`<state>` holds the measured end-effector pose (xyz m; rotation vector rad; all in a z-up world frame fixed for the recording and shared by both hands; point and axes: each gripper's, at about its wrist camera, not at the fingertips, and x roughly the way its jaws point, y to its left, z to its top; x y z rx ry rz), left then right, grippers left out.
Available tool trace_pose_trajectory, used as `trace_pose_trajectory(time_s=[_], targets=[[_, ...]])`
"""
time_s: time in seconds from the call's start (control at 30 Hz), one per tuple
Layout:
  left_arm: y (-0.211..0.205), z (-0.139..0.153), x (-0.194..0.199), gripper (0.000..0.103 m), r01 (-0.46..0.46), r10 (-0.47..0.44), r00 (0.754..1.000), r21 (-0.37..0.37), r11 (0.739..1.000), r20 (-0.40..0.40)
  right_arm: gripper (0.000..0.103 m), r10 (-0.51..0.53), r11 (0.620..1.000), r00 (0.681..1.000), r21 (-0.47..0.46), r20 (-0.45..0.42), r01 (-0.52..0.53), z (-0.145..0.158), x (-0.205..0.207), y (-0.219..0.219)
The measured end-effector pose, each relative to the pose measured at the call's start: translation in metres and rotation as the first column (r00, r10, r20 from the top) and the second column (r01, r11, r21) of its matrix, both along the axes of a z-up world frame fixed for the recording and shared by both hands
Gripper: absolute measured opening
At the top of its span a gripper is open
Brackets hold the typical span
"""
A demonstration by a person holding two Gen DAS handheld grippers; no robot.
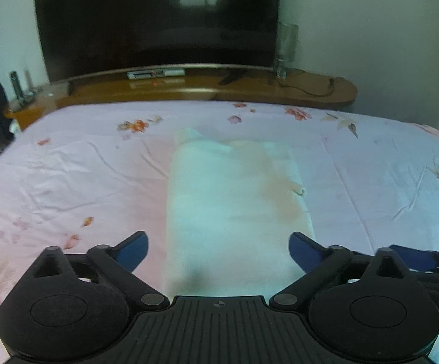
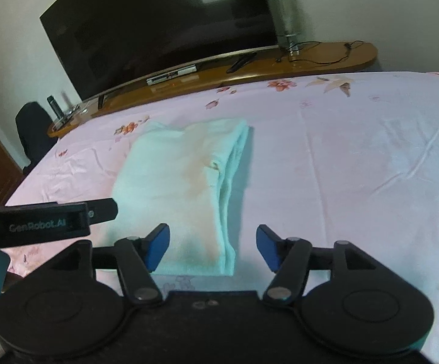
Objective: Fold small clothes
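On the bed [image 1: 67, 182], dead centre ahead of my left tool [image 1: 218, 250], sits the pale mint garment [image 1: 228, 200], folded into a long strip running away toward the TV [image 1: 158, 21]. Left tool is wide apart and empty, blue pads straddling the near end of the garment without touching it. Faint orangey stain down the garment's right half, plus a small loose bit sticking out at its right edge. I can see the other tool just right of the garment's near corner.

Right wrist view next: right tool [image 2: 213, 248] is released too, nothing between the pads, hanging over the near right corner of the garment [image 2: 183, 182]. From here the stacked layers show along its right edge, so that's the open side, I reckon.

Handling guess: light, soft, floppy knit that'll sag and slide apart if pinched by one layer. I'd grab both near corners through all layers and carry them toward the TV end.

Room-wise, plenty of bare sheet right of the garment, a fair bit left. Bed's far edge butts the wooden TV stand [image 2: 249, 69], well beyond the garment, so no crowding.
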<state>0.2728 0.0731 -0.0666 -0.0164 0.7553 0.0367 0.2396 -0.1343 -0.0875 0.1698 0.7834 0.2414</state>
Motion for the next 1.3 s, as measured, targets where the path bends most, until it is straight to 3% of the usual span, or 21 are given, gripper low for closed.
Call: trace_pose_trajectory(time_s=[0.37,0.67,0.9,1.3], targets=[[0.017,0.038,-0.070,0.103,-0.028,0.030,0.998,-0.038,0.999,0.053,0.079,-0.005,0.996,0.994,-0.087,0.107,0.014,0.056,-0.060,0.003],[0.042,0.057,-0.120,0.103,-0.057,0.058,0.994,-0.019,0.998,0.096,0.084,-0.012,0.988,0.983,-0.150,0.185,0.040,0.093,-0.118,0.021],[0.052,0.057,-0.140,0.103,-0.079,0.081,0.993,-0.027,0.997,0.081,0.086,-0.054,0.983,0.975,-0.160,0.215,0.090,0.098,-0.140,0.024],[0.036,0.063,-0.156,0.103,-0.031,0.031,0.997,0.003,1.000,0.076,0.087,-0.106,0.981,0.966,-0.136,0.235,0.141,0.098,-0.160,0.017]])
